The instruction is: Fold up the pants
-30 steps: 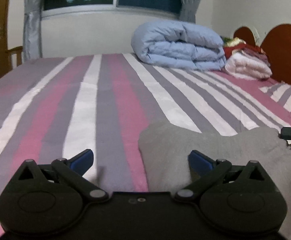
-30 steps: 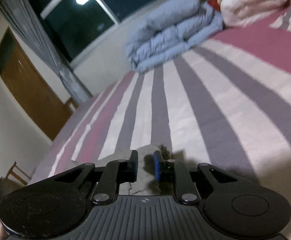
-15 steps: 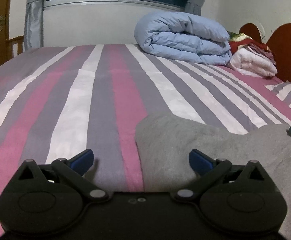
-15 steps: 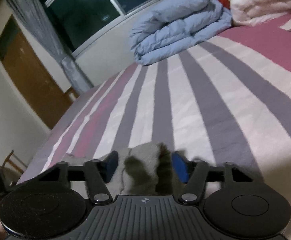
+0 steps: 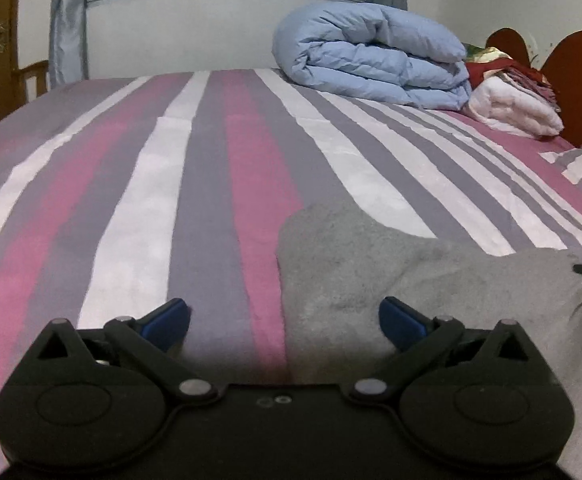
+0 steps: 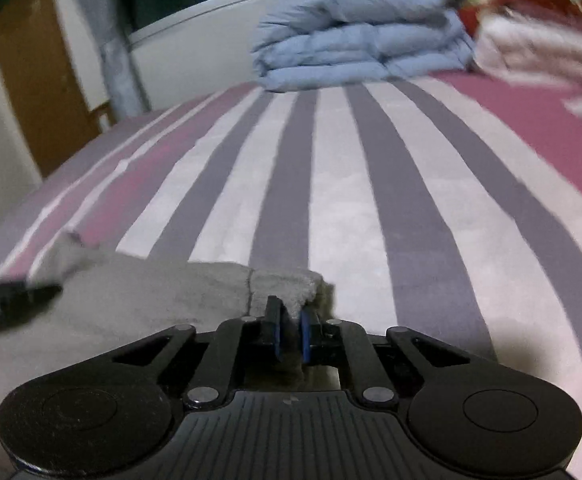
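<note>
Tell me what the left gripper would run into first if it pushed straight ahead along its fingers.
Probably the grey pants: the open left gripper straddles their left edge on the striped bed sheet. If it passed above them, the way looks free as far as the folded blue duvet; height is unclear.

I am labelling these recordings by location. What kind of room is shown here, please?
Most likely a bedroom: a bed with a striped sheet, a folded blue duvet near a wooden headboard, and grey pants lying on the sheet.
</note>
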Demonstrator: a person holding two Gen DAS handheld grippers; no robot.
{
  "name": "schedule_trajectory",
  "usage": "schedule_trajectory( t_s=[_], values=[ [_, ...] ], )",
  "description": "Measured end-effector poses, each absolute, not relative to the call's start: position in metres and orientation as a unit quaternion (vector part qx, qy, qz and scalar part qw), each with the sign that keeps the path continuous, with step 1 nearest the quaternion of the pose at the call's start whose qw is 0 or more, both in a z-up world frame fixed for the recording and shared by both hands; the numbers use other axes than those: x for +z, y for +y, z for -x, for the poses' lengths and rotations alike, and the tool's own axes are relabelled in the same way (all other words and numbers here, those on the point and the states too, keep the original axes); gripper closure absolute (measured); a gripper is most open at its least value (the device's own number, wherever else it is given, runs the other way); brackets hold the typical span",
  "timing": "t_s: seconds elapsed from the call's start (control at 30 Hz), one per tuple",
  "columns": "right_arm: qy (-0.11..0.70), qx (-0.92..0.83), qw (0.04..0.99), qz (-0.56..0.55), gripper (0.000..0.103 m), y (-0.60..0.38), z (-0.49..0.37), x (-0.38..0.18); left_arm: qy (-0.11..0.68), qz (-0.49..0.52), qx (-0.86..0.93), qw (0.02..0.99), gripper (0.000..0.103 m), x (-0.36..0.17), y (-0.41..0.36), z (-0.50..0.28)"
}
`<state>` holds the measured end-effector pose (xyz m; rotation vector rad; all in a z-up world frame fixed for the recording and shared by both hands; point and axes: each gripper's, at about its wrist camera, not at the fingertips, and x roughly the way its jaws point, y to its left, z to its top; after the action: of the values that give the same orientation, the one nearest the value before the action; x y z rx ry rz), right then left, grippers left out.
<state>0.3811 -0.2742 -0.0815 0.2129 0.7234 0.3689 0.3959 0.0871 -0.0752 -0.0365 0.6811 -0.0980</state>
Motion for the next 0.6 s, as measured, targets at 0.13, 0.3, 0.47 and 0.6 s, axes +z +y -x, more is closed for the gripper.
schedule_trajectory(
  t_s=[0.13,0.3,0.47,0.6],
  values=[
    [0.302,0.184,0.926,-0.132,0.092,-0.291,-0.357,-0.054,0.31,0.014,-0.033,0.95,0.011,-0.054,0.089,-0.372],
    [0.285,0.206,0.923,-0.156,0.091,-0.303,-0.311,-0.038,0.286,0.021,-0.041,0.957,0.01,-0.037,0.091,-0.325],
    [0.287,0.207,0.904,-0.239,0.048,-0.32,-0.265,-0.047,0.274,0.044,-0.036,0.96,0.009,-0.041,0.097,-0.277],
    [0.278,0.213,0.886,-0.302,0.044,-0.335,-0.239,-0.063,0.272,0.086,-0.016,0.958,0.009,-0.053,0.105,-0.25]
  ],
)
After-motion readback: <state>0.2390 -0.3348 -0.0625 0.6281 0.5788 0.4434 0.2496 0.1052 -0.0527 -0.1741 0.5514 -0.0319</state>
